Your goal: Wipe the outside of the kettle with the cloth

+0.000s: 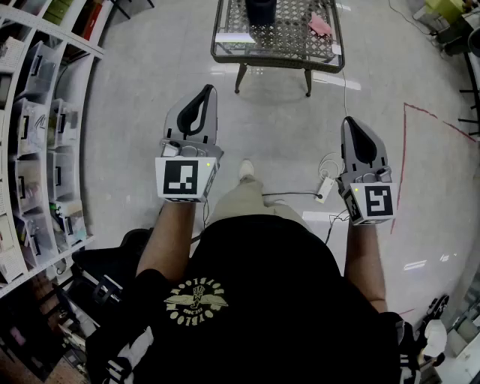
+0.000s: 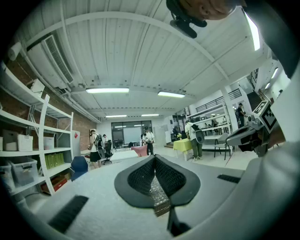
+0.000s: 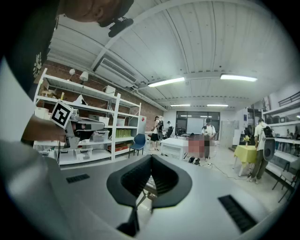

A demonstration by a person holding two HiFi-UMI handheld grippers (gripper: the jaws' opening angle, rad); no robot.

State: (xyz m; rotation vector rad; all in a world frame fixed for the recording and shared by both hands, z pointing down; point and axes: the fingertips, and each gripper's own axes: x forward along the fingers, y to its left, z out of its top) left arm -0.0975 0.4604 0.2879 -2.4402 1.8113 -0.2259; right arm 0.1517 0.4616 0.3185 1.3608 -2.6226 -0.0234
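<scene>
- My left gripper (image 1: 202, 99): jaws clenched together, nothing in them.
- Dark kettle (image 1: 260, 10), cropped at the frame edge, sits on the far mesh table (image 1: 277, 58), well ahead, between both grippers.
- Pink cloth (image 1: 320, 26) lies near its right.
- My right gripper (image 1: 354, 129): clamped, empty, nearer the cloth.

Open floor (image 1: 285, 127) up to metal table (image 1: 274, 61) (shelves (image 1: 45, 135) at left)

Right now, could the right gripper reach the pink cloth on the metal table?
Probably not yet: the right gripper, shut, is near the body, while the pink cloth lies on the metal table across the floor. Nothing blocks the way; stepping forward should do.
</scene>
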